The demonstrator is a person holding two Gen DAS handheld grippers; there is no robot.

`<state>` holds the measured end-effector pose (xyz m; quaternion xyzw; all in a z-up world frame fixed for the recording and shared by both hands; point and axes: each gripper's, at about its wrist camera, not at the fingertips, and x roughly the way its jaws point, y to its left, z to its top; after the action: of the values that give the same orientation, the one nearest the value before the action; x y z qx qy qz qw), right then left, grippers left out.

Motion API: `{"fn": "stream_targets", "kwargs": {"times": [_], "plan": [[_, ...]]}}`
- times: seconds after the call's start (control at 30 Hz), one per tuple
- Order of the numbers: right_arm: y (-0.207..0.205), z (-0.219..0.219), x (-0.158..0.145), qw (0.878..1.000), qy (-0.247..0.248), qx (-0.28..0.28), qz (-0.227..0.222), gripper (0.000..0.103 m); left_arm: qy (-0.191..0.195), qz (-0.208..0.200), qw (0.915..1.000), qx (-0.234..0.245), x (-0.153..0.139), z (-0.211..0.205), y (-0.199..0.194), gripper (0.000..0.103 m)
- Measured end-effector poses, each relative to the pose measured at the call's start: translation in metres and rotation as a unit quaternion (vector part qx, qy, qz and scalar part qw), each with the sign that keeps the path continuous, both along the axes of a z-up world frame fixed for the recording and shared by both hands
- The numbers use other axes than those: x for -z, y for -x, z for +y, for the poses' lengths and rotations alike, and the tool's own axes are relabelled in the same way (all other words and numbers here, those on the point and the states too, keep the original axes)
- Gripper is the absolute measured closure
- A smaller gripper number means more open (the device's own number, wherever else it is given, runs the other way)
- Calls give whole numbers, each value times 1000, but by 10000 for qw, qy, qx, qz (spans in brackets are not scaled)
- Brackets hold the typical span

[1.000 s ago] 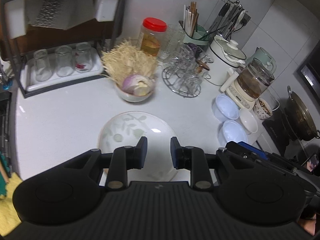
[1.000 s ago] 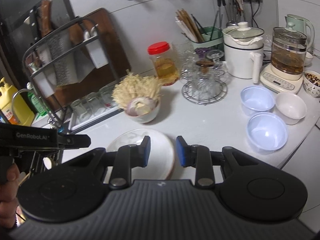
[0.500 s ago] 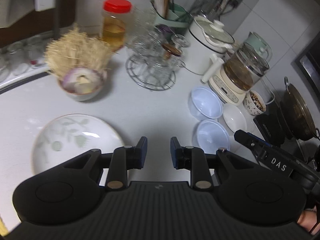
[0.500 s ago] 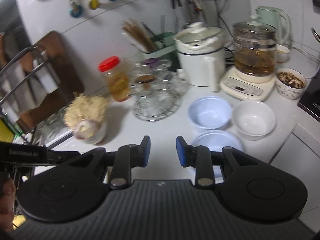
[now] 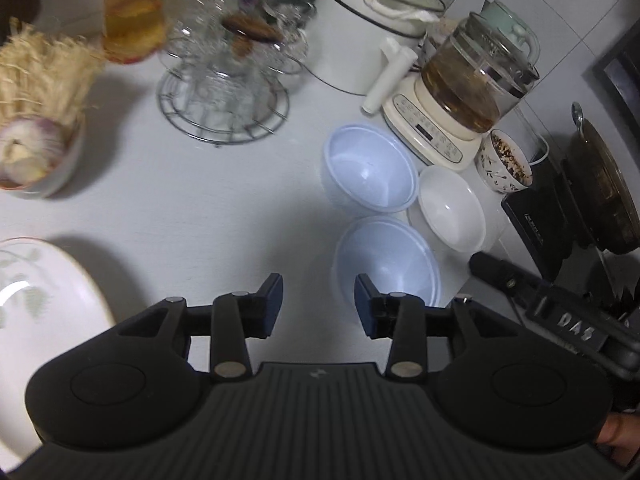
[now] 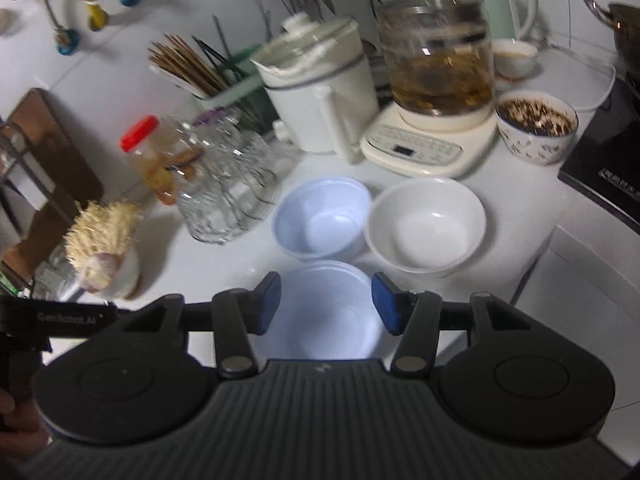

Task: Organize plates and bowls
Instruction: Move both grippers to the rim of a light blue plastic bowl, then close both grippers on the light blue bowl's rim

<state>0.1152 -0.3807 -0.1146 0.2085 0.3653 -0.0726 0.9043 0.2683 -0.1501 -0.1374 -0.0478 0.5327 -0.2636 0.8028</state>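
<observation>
My right tool (image 6: 325,305) is spread wide and empty, hanging over the near blue bowl (image 6: 326,312), whose rim shows between the pads. My left tool (image 5: 319,305) is also parted and empty, over bare counter (image 5: 208,216), with that same bowl just to its right.

Layout: far blue bowl (image 6: 322,218) sits behind the near one, white bowl (image 6: 426,226) to its right, all three close together near the counter edge. Leaf-print plate (image 5: 44,304) is well apart on the left.

My read: the step in hand is picking up the near blue bowl with the right tool, likely to nest it with the other blue one.

How to do it well:
- Grip the wall, one pad inside and one outside; the bowl looks too wide to span.
- Take the near side, away from both neighbours, so I don't nudge them.
- Looks like thin, light plastic: close gently and lift straight up.
- Stay low; the glass kettle (image 6: 436,64) and patterned bowl (image 6: 536,126) of dry stuff stand just behind.
</observation>
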Motion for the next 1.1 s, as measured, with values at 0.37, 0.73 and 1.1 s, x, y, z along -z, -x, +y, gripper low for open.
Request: {"fn": "stream_targets", "kwargs": {"times": [0.37,0.73,1.1], "plan": [[-25,-30,45,9976,-267,-305,566,65,-84,432,9990,5,35,-49,-20,68],[-29,-37,59,9948,-505,-534,703,82,-163,536,9984,-86,45,-54,-20,86],[-40,-13,54,9886,-679,-1194,612,84,-115,611,9974,-365,38,-30,-11,87]]}}
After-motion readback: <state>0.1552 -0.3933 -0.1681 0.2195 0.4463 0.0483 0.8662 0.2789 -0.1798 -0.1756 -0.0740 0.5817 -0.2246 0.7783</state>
